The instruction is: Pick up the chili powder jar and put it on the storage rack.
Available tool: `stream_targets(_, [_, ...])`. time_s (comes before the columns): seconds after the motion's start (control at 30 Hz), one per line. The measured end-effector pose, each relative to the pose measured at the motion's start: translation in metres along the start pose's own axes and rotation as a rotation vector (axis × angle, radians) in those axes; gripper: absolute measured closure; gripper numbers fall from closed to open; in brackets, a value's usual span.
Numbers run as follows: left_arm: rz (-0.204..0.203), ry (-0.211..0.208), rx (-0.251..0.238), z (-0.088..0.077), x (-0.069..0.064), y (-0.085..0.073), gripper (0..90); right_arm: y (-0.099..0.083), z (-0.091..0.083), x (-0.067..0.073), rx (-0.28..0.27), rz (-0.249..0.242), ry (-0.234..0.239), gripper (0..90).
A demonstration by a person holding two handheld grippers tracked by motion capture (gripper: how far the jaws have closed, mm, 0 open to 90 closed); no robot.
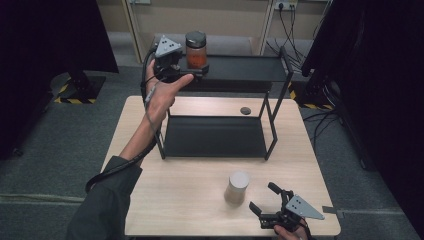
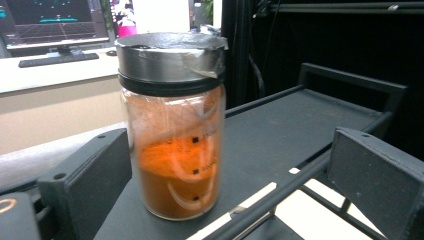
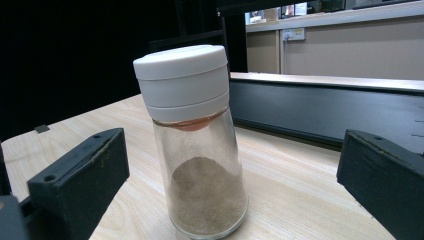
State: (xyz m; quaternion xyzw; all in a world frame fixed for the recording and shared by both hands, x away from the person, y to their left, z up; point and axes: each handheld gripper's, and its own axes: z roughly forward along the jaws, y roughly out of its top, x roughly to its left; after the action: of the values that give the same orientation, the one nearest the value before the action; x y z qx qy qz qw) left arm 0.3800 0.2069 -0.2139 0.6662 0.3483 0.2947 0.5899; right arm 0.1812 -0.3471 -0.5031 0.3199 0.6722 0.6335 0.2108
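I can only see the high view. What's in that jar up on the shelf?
Observer: Orange powder, filling the lower part of the jar; the left gripper view looks at it from close by.
Operator: Is the left gripper squeezing it?
Observer: No. The left gripper is open, with its jaws standing apart on either side of the jar.
Operator: And the little bottle near the right gripper, is it full?
Observer: No. The right gripper view shows the bottle less than half full of grey-brown powder, under a white cap.
Operator: Has the right gripper grabbed it?
Observer: No. The right gripper is open, and the bottle stands on the table between its spread jaws.
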Motion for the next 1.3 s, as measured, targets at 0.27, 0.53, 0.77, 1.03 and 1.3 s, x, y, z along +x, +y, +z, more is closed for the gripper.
stream_targets(0.27, [0.002,-0.045,0.002,-0.009,0.001,-0.013,3.2,0.000,0.000,0.000,0.000,0.000,0.000,0.5])
stream_targets(0.53, [-0.001,-0.094,-0.007,-0.015,0.000,-0.029,3.0,0.000,0.000,0.000,-0.004,-0.001,0.001,0.5])
stream_targets(0.77, [-0.002,-0.145,-0.005,-0.019,-0.005,-0.043,3.0,0.000,0.000,0.000,-0.003,-0.002,0.000,0.5])
stream_targets(1.03, [-0.001,-0.199,-0.008,-0.023,-0.013,-0.055,3.0,0.000,0.000,0.000,-0.003,-0.002,0.000,0.5])
stream_targets(1.3, [-0.001,-0.237,-0.012,-0.028,-0.019,-0.068,3.0,0.000,0.000,0.000,-0.004,0.000,-0.001,0.5])
